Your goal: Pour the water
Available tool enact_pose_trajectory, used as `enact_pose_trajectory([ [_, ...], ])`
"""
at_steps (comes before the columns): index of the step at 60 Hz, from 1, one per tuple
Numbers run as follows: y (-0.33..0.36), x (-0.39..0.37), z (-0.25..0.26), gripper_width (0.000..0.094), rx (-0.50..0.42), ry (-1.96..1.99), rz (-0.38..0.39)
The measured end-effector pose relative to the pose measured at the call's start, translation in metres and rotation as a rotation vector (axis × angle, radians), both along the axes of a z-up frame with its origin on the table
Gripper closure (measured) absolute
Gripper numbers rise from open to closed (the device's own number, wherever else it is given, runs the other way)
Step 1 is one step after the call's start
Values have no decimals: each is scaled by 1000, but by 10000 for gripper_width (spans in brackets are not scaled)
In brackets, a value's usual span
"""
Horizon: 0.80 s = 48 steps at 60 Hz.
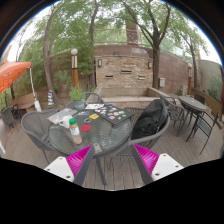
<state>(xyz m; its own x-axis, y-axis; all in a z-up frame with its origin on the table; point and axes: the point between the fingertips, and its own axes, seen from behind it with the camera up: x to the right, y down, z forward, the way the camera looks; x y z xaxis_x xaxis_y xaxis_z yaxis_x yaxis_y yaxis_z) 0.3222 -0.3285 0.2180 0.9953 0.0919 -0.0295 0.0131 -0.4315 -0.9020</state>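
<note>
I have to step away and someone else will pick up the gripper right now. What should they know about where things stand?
Gripper: open and empty, held well back from the round patio table, with the fingers framing a stretch of wooden deck.
Job's things: a green-capped bottle stands upright at the table's near left side, beyond the left finger; a white cup is just behind it. Papers or books lie toward the table's far side.
Done: nothing that shows; the bottle is untouched and capped.
Left: approach the table, grip the bottle, pour. I can't tell whether the cup holds water.
</note>
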Motion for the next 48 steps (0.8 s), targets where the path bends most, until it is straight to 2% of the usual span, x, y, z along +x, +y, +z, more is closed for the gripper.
enact_pose_trajectory([
  [13, 1, -8, -9, 95, -40, 5, -54],
  [26, 18, -58, -16, 95, -19, 19, -94],
  [39, 59, -178, -37, 96, 11, 72, -88],
  [48, 132, -220, -82, 97, 73, 102, -14],
])
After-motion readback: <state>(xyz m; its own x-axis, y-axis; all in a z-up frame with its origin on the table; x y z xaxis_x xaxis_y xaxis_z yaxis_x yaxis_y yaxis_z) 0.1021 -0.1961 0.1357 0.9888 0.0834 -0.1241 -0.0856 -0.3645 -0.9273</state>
